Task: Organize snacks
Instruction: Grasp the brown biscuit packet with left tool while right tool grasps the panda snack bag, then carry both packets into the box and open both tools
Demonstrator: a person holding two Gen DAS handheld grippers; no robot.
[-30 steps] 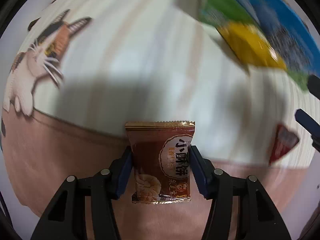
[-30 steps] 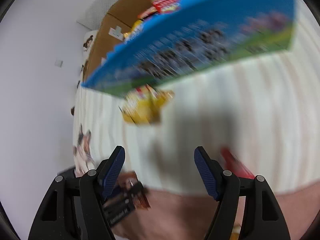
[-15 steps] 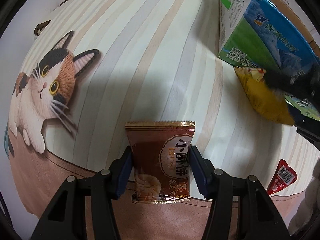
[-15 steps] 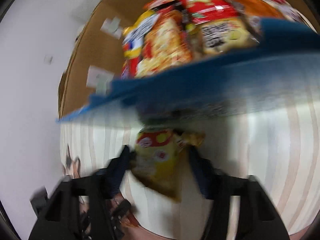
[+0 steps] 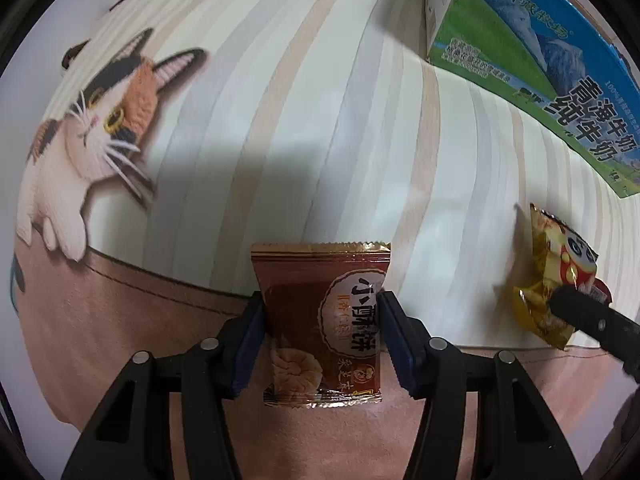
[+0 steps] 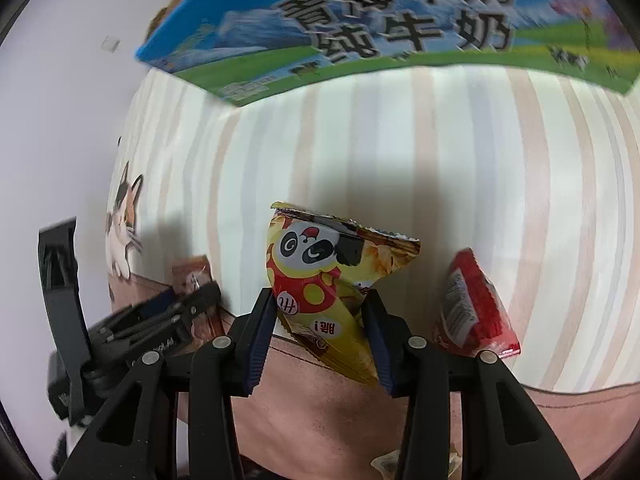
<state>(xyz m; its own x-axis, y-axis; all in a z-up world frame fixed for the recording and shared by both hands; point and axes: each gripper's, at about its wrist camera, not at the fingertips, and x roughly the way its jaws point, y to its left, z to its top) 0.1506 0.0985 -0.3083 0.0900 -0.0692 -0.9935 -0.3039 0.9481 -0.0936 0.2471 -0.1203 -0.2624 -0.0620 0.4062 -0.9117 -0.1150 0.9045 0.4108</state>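
My left gripper (image 5: 320,332) is shut on a brown biscuit packet (image 5: 322,320) and holds it above the striped cloth. My right gripper (image 6: 320,328) is shut on a yellow panda snack bag (image 6: 332,280); that bag also shows at the right of the left wrist view (image 5: 552,276), with a right finger in front of it. The left gripper with the brown packet (image 6: 196,276) shows at the left of the right wrist view. A red snack packet (image 6: 472,308) lies on the cloth right of the yellow bag.
A blue and green milk carton box (image 6: 400,20) stands at the far edge of the cloth, also in the left wrist view (image 5: 540,56). A cat picture (image 5: 100,120) is printed on the cloth at left. A pale wrapper (image 6: 384,464) lies at the bottom.
My right gripper came forward to the yellow bag by the box, closed on it, and drew it back toward the near side. My left gripper kept its hold on the brown packet.
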